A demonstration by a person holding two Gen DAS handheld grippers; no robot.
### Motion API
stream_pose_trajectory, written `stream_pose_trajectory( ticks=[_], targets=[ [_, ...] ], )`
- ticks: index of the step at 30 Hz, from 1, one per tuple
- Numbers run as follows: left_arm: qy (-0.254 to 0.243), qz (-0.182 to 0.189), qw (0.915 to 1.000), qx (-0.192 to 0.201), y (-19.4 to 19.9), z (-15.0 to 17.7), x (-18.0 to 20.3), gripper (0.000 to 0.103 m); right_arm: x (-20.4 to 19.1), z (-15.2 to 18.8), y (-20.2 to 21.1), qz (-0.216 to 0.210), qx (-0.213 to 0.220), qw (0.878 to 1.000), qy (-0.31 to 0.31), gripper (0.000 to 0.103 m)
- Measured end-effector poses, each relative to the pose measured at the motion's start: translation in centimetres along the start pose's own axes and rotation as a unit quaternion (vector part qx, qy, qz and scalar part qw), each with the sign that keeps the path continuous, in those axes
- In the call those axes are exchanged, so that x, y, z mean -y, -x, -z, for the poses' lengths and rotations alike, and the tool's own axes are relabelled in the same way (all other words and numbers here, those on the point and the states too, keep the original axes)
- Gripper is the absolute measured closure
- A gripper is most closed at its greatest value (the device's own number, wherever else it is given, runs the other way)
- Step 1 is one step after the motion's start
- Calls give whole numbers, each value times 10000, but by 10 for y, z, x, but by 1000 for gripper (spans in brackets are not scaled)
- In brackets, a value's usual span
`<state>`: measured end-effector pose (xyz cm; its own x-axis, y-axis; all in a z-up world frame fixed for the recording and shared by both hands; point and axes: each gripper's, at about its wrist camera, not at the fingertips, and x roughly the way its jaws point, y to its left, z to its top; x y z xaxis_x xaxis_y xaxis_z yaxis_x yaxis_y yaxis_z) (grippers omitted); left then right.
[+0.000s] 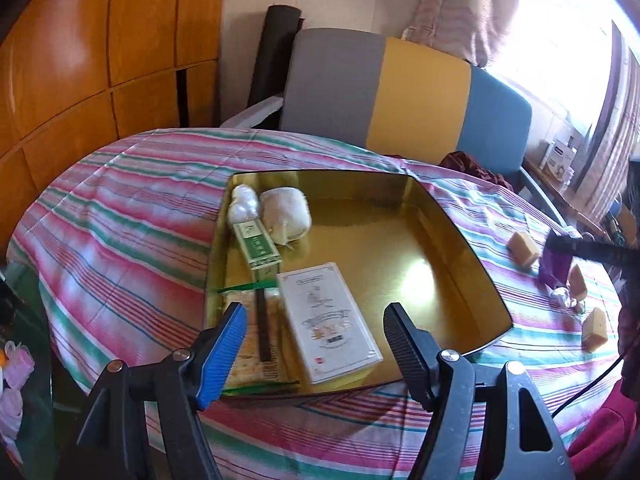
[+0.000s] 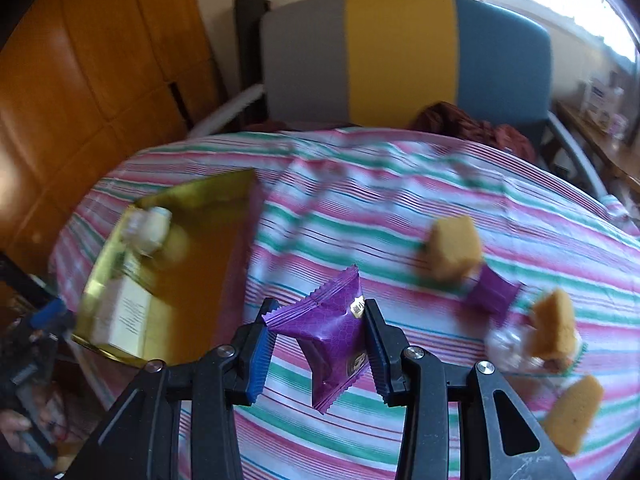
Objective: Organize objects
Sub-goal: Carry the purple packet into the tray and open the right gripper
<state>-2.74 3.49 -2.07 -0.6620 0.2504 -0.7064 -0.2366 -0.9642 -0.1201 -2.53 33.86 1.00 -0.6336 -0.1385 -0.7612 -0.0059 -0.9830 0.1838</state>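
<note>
right wrist: right tool (image 2: 318,354) clamped on 1 purple packet (image 2: 334,334), 3 cake pcs (image 2: 454,252) nearby.

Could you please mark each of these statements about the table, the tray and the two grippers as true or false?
1. The right gripper holds a purple sachet. True.
2. The left gripper is clamped on the white box. False: its jaws stand open above the gold tray, holding nothing.
3. The green box lies inside the gold tray. True.
4. The tan cake pieces are in the tray. False: they lie on the striped tablecloth, outside it.
5. A second purple sachet lies on the cloth. True.
</note>
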Motion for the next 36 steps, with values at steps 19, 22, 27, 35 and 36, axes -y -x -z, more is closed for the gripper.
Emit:
stream_pose_trajectory(
  ticks=[19, 22, 27, 35, 36],
  targets=[
    [792, -425, 9958, -145, -10, 2, -67, 31, -195, -39, -174, -1276, -1198, 9827, 610, 57],
    [823, -432, 9955, -163, -12, 3, -70, 31, -190, -34, -182, -1568, -1297, 9786, 320, 46],
    [775, -424, 9960, -111, -10, 2, -66, 31, -173, -27, -166, -1650, -1171, 9792, 174, 43],
    [688, -139, 9975, 13, 1, 0, -50, 31, -150, -19, -116, -1343, -692, 9882, 256, 31],
    [692, -99, 9976, 5, 2, 0, -48, 31, -146, -16, -110, -1283, -645, 9893, 254, 30]
  ],
)
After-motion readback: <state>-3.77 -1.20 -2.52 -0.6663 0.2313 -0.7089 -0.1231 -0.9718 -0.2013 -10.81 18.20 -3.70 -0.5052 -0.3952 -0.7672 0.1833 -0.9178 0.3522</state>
